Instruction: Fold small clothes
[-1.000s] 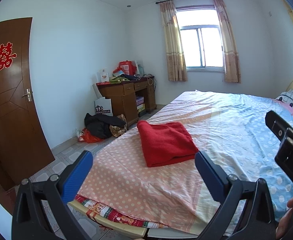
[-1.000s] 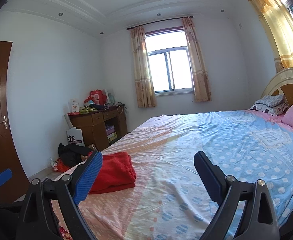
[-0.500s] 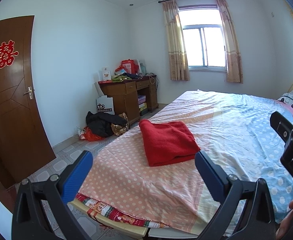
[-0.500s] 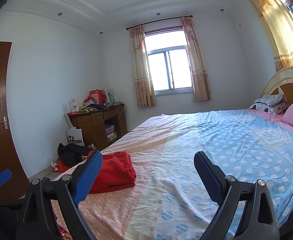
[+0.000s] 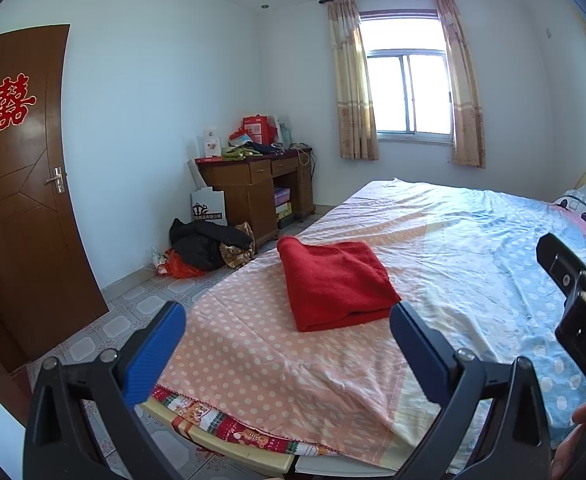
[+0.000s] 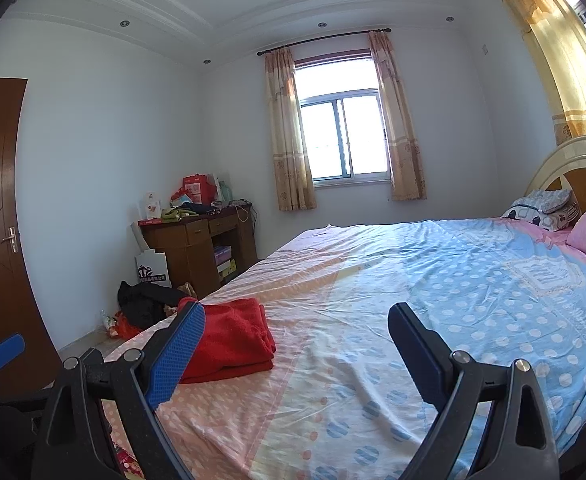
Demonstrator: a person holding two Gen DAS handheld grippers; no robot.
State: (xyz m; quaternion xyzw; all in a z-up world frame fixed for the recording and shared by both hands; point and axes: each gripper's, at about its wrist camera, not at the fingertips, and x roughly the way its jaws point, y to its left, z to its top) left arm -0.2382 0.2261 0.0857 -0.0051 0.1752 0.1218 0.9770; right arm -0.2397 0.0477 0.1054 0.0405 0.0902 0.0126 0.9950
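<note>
The left gripper (image 5: 287,344) was spread wide and held nothing. The right gripper (image 6: 295,344) was likewise spread and empty. Both hung above the foot edge of the bed (image 5: 433,232), clear of the sheet.

The red garment (image 5: 335,284) lay just ahead of the left gripper, between its fingers in line of sight, and ahead and to the left of the right gripper (image 5: 577,304). It rested flat on the pink dotted part of the sheet as a compact folded rectangle, touching neither gripper.

Judged from this layout, the fold on this item appeared complete, and the step in hand was release and stand-off. The next move would call for either a fresh garment or a tidy of the stack edge.

Beyond the bed stood a wooden desk (image 5: 253,184), a dark heap of clothes (image 5: 205,244) on the tiled floor, a brown door (image 5: 21,200) and a curtained window (image 5: 409,96).
</note>
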